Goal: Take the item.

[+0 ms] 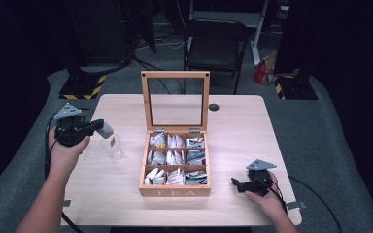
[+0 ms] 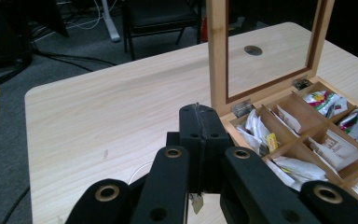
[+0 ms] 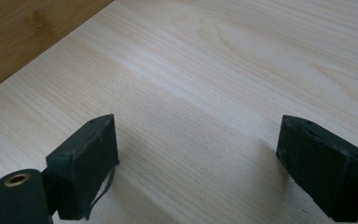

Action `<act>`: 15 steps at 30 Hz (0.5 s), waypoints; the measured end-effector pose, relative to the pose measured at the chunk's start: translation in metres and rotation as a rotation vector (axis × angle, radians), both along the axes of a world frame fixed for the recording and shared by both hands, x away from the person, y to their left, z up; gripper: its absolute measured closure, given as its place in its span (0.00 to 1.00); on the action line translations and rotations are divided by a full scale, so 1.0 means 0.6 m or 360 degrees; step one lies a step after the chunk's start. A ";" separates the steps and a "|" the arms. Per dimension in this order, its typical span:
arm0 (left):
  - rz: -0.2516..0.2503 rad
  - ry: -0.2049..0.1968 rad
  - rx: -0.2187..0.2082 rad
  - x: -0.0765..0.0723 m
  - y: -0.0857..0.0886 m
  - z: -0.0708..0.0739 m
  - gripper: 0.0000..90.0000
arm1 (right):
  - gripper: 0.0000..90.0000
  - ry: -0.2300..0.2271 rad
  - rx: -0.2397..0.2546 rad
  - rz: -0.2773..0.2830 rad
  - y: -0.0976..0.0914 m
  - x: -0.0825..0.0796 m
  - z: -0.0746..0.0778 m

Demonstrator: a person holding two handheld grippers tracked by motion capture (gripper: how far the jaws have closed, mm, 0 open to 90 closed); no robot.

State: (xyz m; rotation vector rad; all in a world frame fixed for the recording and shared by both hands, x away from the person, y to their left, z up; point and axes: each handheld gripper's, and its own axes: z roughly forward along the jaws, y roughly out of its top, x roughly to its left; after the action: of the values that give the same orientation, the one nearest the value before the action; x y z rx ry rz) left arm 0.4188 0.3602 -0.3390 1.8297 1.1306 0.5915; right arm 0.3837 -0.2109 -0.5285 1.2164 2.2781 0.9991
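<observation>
An open wooden tea box stands mid-table with its glass lid upright. Its compartments hold several tea bags. My left gripper hovers to the left of the box, over a clear glass cup. Its jaws are shut on a pale tea bag, and a small yellow tag hangs at the cup. In the left gripper view the left gripper is pressed together on a thin edge, with a small tag dangling below. My right gripper rests open on the table, front right, holding nothing.
A black chair stands behind the light wooden table. A dark round hole sits in the tabletop near the lid. Cables lie on the grey floor. The box's front wall is close to the right gripper.
</observation>
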 end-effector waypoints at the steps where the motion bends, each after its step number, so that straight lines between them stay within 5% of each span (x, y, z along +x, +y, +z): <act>1: 0.0008 0.0003 -0.0006 0.001 0.001 0.000 1.00 | 0.13 0.0000 0.0000 0.0000 0.000 0.000 0.000; 15: 0.0063 0.0037 -0.0004 0.021 0.005 -0.021 1.00 | 0.13 0.0000 0.0000 0.0000 0.000 0.000 0.000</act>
State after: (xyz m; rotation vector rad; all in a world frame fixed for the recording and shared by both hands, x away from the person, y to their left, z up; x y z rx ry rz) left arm 0.4312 0.3631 -0.3516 1.8200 1.1848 0.5932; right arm 0.3837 -0.2109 -0.5285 1.2162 2.2782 0.9989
